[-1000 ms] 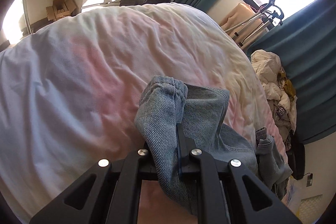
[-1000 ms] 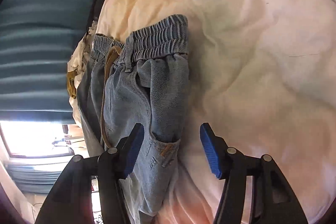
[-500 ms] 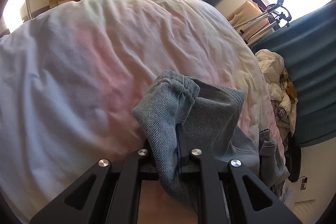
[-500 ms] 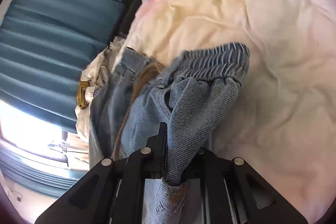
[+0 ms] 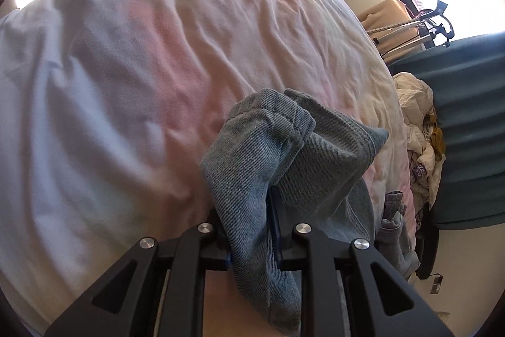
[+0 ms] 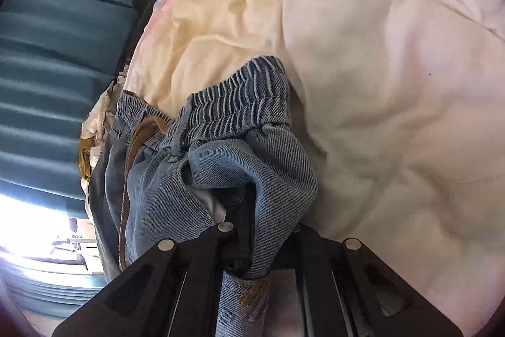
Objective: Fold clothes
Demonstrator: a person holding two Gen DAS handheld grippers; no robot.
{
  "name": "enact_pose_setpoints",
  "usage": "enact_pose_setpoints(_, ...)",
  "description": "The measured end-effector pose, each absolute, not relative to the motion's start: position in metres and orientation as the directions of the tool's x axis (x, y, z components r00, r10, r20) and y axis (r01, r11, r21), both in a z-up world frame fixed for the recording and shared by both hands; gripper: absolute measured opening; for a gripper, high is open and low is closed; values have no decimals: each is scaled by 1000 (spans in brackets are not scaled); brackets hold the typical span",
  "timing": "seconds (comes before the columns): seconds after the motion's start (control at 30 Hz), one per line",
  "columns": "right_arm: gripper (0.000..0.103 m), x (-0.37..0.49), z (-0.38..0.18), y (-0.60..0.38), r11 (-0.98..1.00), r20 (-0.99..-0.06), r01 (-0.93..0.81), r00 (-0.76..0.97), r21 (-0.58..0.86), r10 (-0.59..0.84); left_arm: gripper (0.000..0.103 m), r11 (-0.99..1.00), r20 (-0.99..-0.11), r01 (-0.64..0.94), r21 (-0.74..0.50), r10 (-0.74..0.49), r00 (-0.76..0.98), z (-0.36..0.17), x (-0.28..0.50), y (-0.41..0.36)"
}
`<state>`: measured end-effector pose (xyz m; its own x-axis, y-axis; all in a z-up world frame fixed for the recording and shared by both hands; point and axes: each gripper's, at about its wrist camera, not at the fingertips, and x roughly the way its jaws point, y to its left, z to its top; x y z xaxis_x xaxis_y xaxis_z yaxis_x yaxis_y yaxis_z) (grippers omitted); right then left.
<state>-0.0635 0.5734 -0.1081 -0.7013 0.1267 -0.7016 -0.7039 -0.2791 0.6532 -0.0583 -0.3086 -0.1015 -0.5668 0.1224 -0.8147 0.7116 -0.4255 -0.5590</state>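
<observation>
One pair of jeans (image 6: pixel 221 166), light blue, bunched up on one bed (image 5: pixel 126 68). Two claws: left claw (image 5: pixel 252 229) pinches hem, right claw (image 6: pixel 255 242) pinches stretchy waist end.

Bed (image 5: pixel 132 59), rumpled pastel duvet; denim jeans (image 6: pixel 240 122) lying on it.

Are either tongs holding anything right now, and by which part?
Both hold the jeans: right tongs just below the elastic waistband, left tongs by a hem end.
</observation>
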Motion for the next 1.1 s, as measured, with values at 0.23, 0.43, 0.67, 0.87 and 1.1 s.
enact_pose_setpoints(0.23,8,-59,-102,569,-301,-719,-713,-686,634,112,26,-299,-774,717,-629,166,-610,-115,-49,-326)
enact_pose_setpoints(0.43,30,-37,-67,542,-365,-719,-742,-656,561,228,26,-236,-723,684,-690,195,-663,-124,-48,-339)
enact_pose_setpoints(0.67,40,-45,-45,512,-459,-652,-678,-718,575,244,10,-202,-671,645,-737,105,-734,-104,-23,-338)
enact_pose_setpoints(0.87,40,-72,-41,446,-630,-631,-573,-758,525,164,9,-103,-706,699,-707,66,-705,-105,5,-327)
enact_pose_setpoints(1.1,40,-128,-102,362,-817,-810,-428,-582,385,-77,17,64,-692,706,-706,150,-706,-132,25,-336)
